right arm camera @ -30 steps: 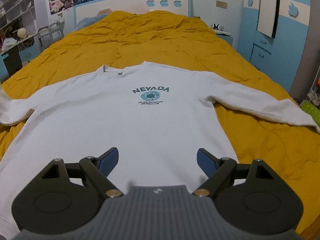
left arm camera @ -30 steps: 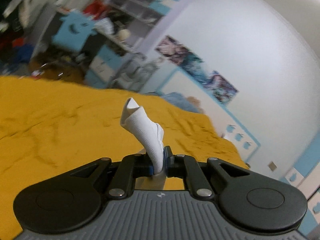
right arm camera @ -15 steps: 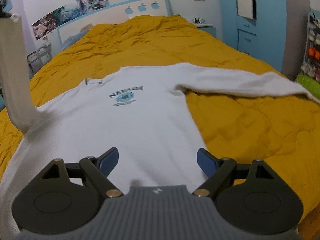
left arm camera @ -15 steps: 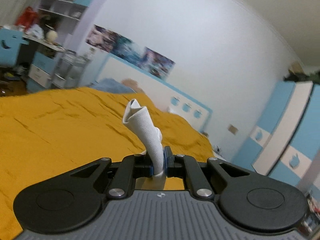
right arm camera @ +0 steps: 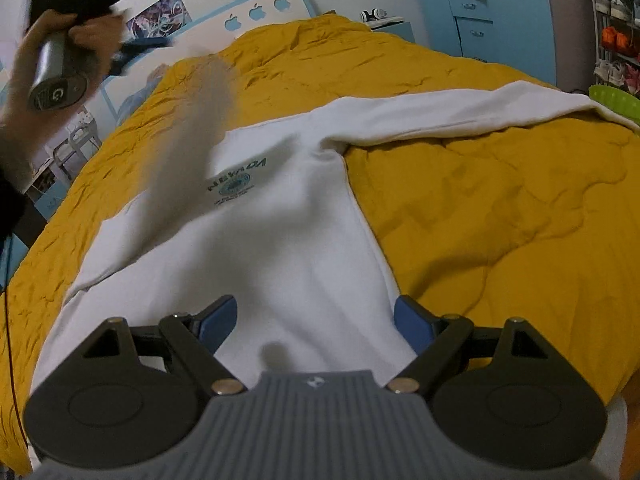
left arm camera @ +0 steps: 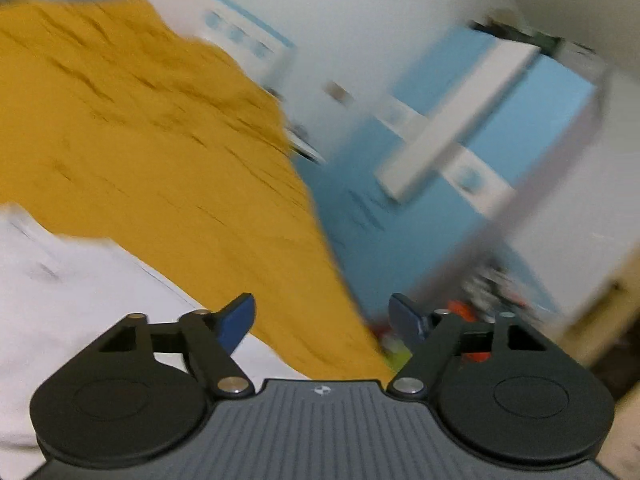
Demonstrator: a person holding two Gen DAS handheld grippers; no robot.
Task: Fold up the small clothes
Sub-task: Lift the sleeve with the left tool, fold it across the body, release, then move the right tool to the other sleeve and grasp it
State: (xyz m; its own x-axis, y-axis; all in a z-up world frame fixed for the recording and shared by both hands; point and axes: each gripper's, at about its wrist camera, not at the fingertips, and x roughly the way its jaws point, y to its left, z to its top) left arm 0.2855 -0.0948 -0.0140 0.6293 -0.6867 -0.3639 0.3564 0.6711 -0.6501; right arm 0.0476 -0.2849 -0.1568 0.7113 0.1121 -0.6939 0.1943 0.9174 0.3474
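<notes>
A white NEVADA sweatshirt [right arm camera: 288, 232] lies flat on the yellow bed cover [right arm camera: 500, 208]. Its left sleeve [right arm camera: 188, 152] is in mid-air, blurred, falling across the chest. Its right sleeve [right arm camera: 460, 112] stretches out toward the bed's right edge. My right gripper [right arm camera: 316, 320] is open and empty, low over the sweatshirt's hem. My left gripper [left arm camera: 322, 318] is open and empty; in the right wrist view it [right arm camera: 132, 44] is held high at the upper left, above the falling sleeve. The left wrist view is blurred and shows white fabric [left arm camera: 60, 300] at lower left.
A blue wardrobe [right arm camera: 472, 20] and a nightstand [right arm camera: 390, 26] stand beyond the bed's far right corner. A shelf with shoes [right arm camera: 616, 40] and a green basket [right arm camera: 616, 96] are at the right. The headboard [right arm camera: 256, 8] is at the back.
My left gripper has opened and let go of the left sleeve, which now drops over the chest. The left gripper swung right fast. The right gripper moved a little closer to the hem.
</notes>
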